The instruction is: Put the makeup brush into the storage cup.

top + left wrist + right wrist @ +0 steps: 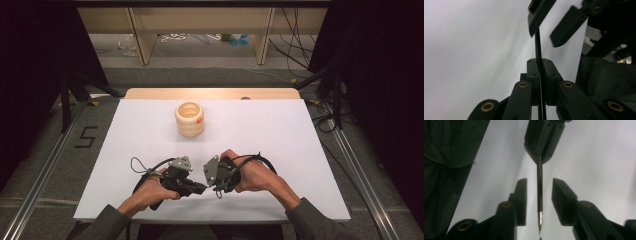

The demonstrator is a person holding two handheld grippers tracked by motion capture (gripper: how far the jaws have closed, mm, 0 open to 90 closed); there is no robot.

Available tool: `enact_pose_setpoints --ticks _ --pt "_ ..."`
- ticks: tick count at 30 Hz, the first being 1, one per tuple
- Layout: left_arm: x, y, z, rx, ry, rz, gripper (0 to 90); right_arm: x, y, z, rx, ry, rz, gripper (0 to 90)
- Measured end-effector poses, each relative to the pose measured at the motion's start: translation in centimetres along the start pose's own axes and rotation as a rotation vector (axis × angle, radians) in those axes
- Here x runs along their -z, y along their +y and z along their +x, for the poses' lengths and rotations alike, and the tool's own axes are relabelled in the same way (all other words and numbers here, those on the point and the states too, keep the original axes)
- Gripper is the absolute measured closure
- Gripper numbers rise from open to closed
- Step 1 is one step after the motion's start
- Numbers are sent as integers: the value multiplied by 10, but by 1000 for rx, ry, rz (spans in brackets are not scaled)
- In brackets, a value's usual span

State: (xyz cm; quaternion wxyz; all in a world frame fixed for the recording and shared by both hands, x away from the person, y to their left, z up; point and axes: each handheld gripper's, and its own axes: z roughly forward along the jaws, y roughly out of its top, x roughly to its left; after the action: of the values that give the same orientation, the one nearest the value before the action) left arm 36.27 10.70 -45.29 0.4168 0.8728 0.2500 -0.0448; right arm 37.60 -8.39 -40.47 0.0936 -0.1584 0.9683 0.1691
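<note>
Near the front edge of the white table, in the high view, both hands close together, left gripper and right gripper tip to tip, as for a handover held clear of the surface. Well apart, farther back on the table, a cream ribbed holder standing upright with its mouth open upward, likely the place meant for the rod.

Along the left gripper in its own view: jaws pinched tight on a thin dark rod, which runs straight on toward the right gripper coming in from the top, its jaws parted to either side of the rod. Grip taken low on the shaft, so the far length stays free.

Along the right gripper in its own view: jaws standing apart, the rod passing between the pads without touching either, its silvery ridged end nearest the camera. Beyond, the left gripper clamped on the other end. Judged a pass from right to left, the right letting go.
</note>
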Motion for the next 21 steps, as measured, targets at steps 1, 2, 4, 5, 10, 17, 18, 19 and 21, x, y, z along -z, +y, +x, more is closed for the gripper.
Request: enact_pose_setpoints --ticks 1,2,4,5,10,17,18,19,21 --pt "2 0 2 1 7 -10 847 5 -2 0 -30 -22 -5 556" --pt "3 0 2 13 20 -25 847 10 -5 -1 -42 -33 -23 537" --pt "6 0 5 25 39 -49 847 22 -11 -1 -98 -79 -52 481" --pt "8 1 7 25 47 -60 847 27 -14 -1 -136 -109 -72 452" --pt "15 2 9 54 94 -129 847 46 -29 -2 -337 -197 -214 353" --pt "23 2 11 89 147 -228 847 42 -50 1 -615 -279 -357 285" --pt "24 2 11 87 153 -240 847 41 -55 1 -663 -283 -380 283" --pt "25 2 11 92 156 -251 847 40 -57 1 -691 -282 -395 278" --pt "28 3 11 92 170 -288 847 38 -64 2 -762 -286 -451 273"
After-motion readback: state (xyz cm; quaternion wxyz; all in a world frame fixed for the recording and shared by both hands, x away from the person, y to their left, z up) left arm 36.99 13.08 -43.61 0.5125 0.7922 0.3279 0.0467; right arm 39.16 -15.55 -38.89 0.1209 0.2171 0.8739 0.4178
